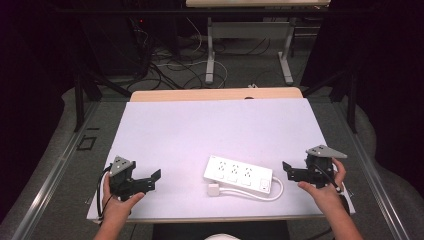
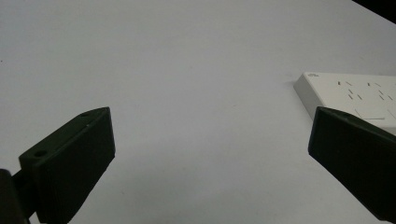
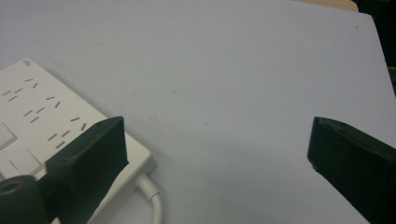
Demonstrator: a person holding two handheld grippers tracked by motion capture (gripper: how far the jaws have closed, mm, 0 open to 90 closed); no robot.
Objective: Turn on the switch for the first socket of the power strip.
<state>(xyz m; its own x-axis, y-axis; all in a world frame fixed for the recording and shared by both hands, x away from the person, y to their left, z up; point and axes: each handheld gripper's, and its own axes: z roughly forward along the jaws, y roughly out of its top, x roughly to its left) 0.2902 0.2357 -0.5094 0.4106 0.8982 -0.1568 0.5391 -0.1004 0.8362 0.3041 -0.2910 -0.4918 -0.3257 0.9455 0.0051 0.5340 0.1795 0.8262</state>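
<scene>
A white power strip point(image 1: 238, 174) with several sockets lies on the white table sheet point(image 1: 210, 130), near the front, slightly right of centre. Its white cable point(image 1: 260, 196) loops along its front side and ends in a white plug point(image 1: 213, 189) lying beside the strip. My left gripper point(image 1: 154, 179) is held in a hand at the front left, open and holding nothing, jaws pointing right toward the strip point(image 2: 350, 93). My right gripper point(image 1: 287, 170) is held at the front right, open and holding nothing, close to the strip's cable end point(image 3: 42, 121).
The white sheet covers a wooden table whose far edge point(image 1: 215, 94) shows bare. Beyond it lie floor cables point(image 1: 175, 65) and the metal legs of another table point(image 1: 210, 50). Dark frame posts point(image 1: 78, 100) stand at both sides.
</scene>
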